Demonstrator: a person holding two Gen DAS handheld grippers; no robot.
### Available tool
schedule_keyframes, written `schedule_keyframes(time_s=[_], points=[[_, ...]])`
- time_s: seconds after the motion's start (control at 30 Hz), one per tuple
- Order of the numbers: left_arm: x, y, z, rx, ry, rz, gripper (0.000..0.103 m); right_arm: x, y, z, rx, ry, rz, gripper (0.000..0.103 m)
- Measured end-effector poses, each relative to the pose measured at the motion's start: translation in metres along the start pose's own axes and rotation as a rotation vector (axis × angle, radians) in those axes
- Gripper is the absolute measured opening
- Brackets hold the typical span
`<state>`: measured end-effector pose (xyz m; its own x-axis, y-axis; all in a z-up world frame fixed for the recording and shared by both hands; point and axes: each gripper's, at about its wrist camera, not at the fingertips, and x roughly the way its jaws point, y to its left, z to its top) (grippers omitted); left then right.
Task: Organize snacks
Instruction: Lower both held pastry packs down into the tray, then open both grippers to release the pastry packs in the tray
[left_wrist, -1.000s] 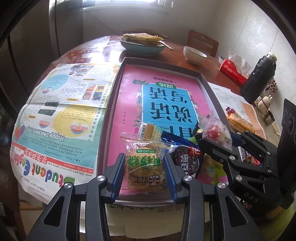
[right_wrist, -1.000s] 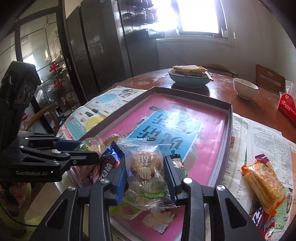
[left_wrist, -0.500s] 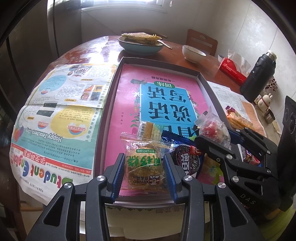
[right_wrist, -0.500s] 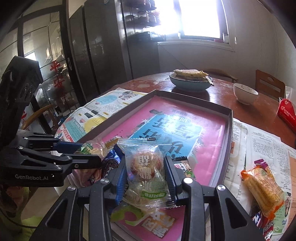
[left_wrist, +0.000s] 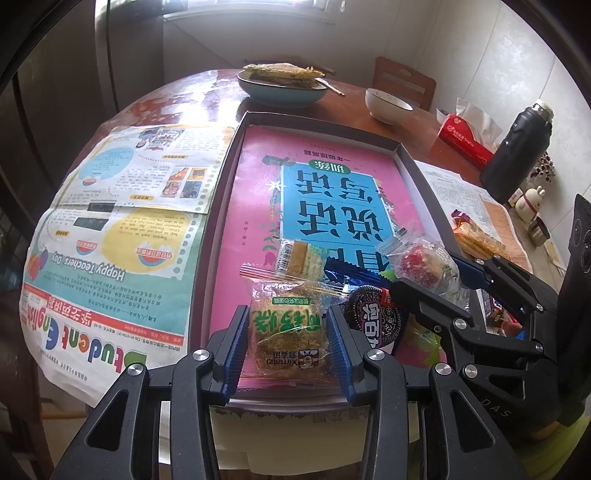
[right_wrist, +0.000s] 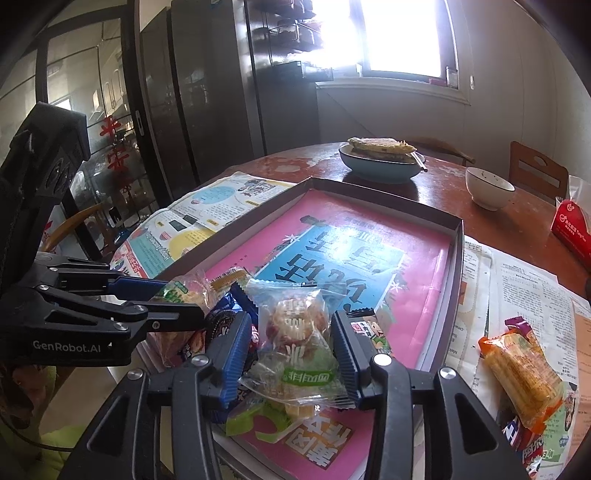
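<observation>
My left gripper (left_wrist: 288, 338) is shut on a clear packet with a yellow-brown pastry and green label (left_wrist: 286, 328), over the near edge of the dark shallow box (left_wrist: 236, 155) lined with a pink book. My right gripper (right_wrist: 291, 339) is shut on a clear packet with a round red-and-cream cake (right_wrist: 295, 332), held above the box's near corner; it also shows in the left wrist view (left_wrist: 424, 264). In the box lie an Oreo-style pack (left_wrist: 373, 319), a blue wrapper (left_wrist: 351, 269) and a cracker packet (left_wrist: 301, 254).
An orange snack packet (right_wrist: 521, 365) and a purple-and-white pack (right_wrist: 524, 439) lie on newspaper right of the box. A bowl of flatbread (left_wrist: 282, 86), a white bowl (left_wrist: 386, 105), a red tissue pack (left_wrist: 467, 140) and a black flask (left_wrist: 519, 147) stand behind. A colourful newspaper (left_wrist: 110, 236) lies left.
The right gripper has lifted slightly with its cake packet. The left gripper holds its pastry packet in almost the same place.
</observation>
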<state>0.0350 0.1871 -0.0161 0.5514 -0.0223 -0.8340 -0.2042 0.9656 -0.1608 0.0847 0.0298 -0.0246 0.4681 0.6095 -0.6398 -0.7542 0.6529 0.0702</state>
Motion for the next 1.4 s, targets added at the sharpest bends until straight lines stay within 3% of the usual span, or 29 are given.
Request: schedule_keyframes(time_s=[0.9, 1.07, 1.4], points=[[-0.012, 0.001, -0.001, -0.017, -0.013, 0.019, 0.044, -0.019, 0.003, -0.004, -0.007, -0.03, 0.007, 0.05], [-0.016, 0.0, 0.0, -0.015, -0.021, 0.022, 0.055, -0.022, 0.005, -0.004, -0.008, -0.032, 0.007, 0.05], [-0.026, -0.003, -0.002, -0.009, -0.041, 0.034, 0.06, -0.029, 0.007, -0.003, -0.012, -0.044, -0.001, 0.05]])
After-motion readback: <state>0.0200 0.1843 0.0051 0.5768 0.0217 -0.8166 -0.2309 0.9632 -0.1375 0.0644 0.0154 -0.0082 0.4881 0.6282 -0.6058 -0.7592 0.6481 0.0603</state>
